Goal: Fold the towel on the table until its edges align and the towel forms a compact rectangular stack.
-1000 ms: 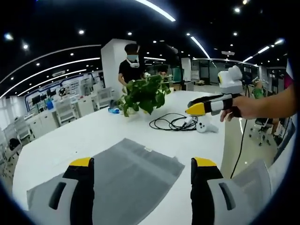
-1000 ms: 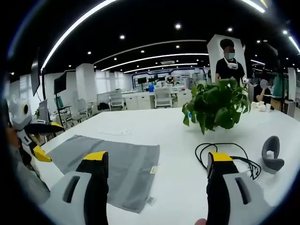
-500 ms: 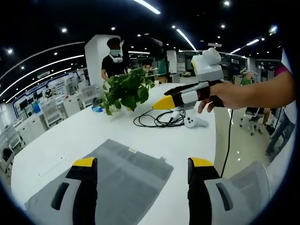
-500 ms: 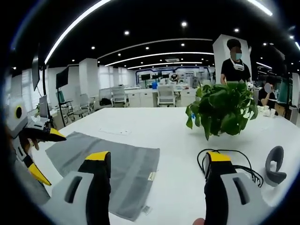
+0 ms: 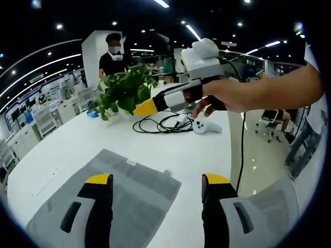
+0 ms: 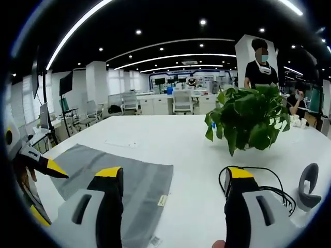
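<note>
I am holding my left gripper (image 5: 155,181) and right gripper (image 6: 173,173) wide apart, empty, above the flat grey cloth towel (image 5: 129,191).

matt grey cloth towel (image 5: 124,191), glossy white table (image 5: 77,144)

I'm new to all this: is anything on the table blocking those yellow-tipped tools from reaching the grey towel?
Nothing visible does. The towel lies flat just beyond the left tool, with bare table around it. The plant and cable sit off to the side.
</note>
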The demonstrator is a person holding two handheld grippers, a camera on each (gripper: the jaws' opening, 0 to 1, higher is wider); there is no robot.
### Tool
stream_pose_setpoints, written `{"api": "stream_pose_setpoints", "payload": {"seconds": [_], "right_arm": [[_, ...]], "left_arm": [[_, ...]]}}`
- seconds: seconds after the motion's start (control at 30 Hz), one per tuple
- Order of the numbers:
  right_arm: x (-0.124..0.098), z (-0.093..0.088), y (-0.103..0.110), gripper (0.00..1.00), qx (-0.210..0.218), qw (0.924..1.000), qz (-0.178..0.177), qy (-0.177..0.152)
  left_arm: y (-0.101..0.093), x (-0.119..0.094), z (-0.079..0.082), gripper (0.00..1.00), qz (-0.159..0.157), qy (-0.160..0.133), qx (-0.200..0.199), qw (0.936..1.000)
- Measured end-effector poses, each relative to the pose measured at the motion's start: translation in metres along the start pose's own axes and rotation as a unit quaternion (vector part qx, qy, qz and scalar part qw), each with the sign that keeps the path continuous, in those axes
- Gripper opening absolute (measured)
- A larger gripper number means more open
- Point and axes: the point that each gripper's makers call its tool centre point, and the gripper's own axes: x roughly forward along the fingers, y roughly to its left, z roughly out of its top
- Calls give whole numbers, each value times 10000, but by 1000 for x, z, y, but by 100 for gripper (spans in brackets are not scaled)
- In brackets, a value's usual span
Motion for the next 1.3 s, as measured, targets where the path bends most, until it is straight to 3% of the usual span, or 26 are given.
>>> {"api": "stream_pose_setpoints", "payload": {"seconds": [0.2,0.5,0.73,1.03,1.3], "right_arm": [[24,-7,3,77,55,9998,178,102],[52,-22,5,67,179,9989,248,368],[78,-38,17,60,-19,9968,503,620],[117,-54,22,57,-57,9938,660,892],[145,-57,28,52,-227,9909,858,1009]], "left_arm": [[-6,14,-11,69,-140,217,199,9995],[-12,35,-24,61,-400,453,168,9980],[-13,52,-39,53,-541,656,342,9958],[-18,67,-52,51,-751,790,441,9931],[-22,85,-55,49,-835,777,224,9932]]}}
